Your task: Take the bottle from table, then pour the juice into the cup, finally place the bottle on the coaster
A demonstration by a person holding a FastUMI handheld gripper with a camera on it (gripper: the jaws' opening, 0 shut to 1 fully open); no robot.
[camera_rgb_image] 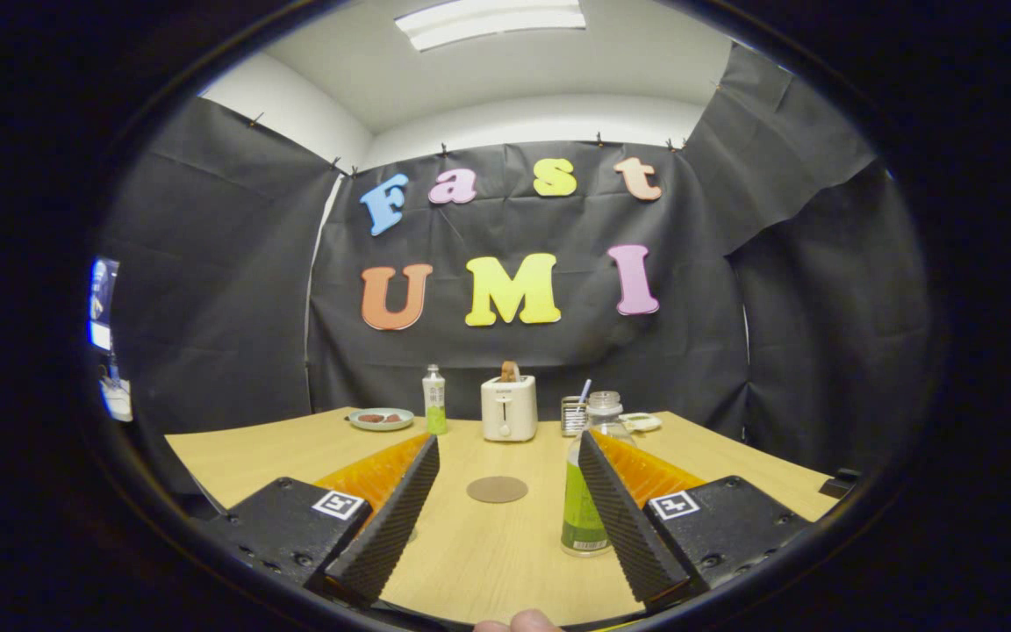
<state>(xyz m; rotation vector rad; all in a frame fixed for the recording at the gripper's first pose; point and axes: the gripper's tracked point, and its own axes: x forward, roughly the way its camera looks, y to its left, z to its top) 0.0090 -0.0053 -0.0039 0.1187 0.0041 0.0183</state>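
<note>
My gripper (510,443) is open, its two ribbed black fingers spread wide above the wooden table (488,562). A clear bottle (580,509) with green juice in its lower half stands upright just inside the right finger (624,518), which hides part of its side. Neither finger presses on it. A round brown coaster (497,489) lies flat on the table between the fingers, a little ahead. A small metal cup (572,416) with a straw-like stick stands farther back, beyond the bottle.
At the back of the table stand a white toaster (508,408), a second small bottle of green drink (433,400), a plate (381,419) to its left and a small dish (641,422) at the right. A person's fingertip (516,622) shows below the fingers.
</note>
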